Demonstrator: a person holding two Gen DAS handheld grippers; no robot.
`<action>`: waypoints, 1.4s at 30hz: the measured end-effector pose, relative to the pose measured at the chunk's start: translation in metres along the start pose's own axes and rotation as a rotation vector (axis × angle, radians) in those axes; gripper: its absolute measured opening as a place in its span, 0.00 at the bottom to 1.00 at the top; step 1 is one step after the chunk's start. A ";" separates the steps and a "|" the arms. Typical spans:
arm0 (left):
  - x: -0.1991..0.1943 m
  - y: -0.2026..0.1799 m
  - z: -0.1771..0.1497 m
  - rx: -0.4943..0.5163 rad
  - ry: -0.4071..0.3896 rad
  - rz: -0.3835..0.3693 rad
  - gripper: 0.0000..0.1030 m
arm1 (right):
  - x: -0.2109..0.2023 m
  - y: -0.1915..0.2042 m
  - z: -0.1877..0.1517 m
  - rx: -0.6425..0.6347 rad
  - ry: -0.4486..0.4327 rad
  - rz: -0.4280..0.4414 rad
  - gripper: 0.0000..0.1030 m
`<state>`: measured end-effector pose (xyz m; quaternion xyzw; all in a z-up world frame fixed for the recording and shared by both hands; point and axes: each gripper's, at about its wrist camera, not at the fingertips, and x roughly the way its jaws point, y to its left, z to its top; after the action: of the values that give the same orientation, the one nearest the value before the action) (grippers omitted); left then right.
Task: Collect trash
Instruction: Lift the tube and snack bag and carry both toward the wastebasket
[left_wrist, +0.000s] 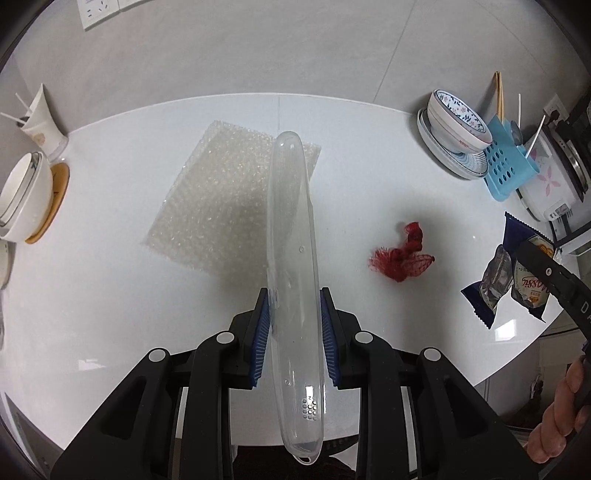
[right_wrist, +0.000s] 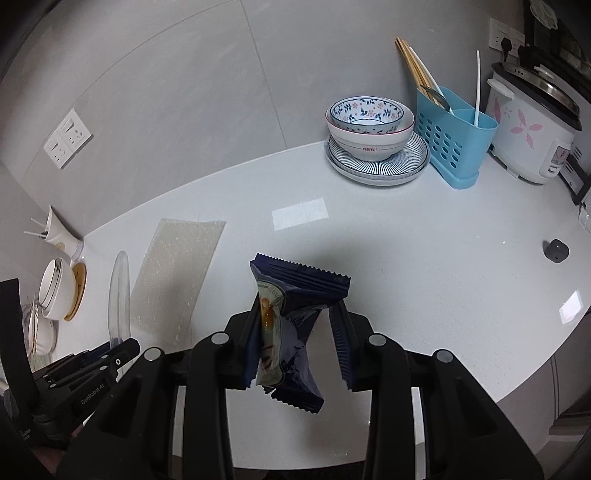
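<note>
Looking down from the left wrist, the left hand-held gripper pinches a long clear plastic case above the white desk, with bubble wrap and a red mesh scrap lying below. From the right wrist, the right hand-held gripper pinches a dark blue snack wrapper above the desk, left of stacked bowls.

Straight ahead of my left gripper the bubble wrap lies flat, and the red netting sits ahead to its right with bare counter around both. Ahead of my right gripper the counter is open up to the stacked bowls, the blue utensil holder and the rice cooker along the wall. Far to my left, white bowls and a cup crowd that edge.
</note>
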<state>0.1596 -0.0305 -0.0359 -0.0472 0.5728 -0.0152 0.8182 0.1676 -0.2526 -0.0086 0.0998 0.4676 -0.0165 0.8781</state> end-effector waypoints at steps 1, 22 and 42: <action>-0.002 0.000 -0.003 0.000 -0.001 0.000 0.25 | -0.002 0.000 -0.003 -0.004 0.001 0.002 0.31; -0.028 -0.016 -0.083 0.009 -0.013 -0.012 0.25 | -0.035 -0.013 -0.071 -0.137 0.004 0.060 0.31; -0.036 -0.036 -0.164 0.059 -0.017 -0.009 0.25 | -0.055 -0.034 -0.142 -0.190 0.058 0.104 0.31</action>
<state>-0.0057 -0.0738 -0.0546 -0.0256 0.5648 -0.0352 0.8241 0.0161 -0.2625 -0.0457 0.0408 0.4866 0.0764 0.8693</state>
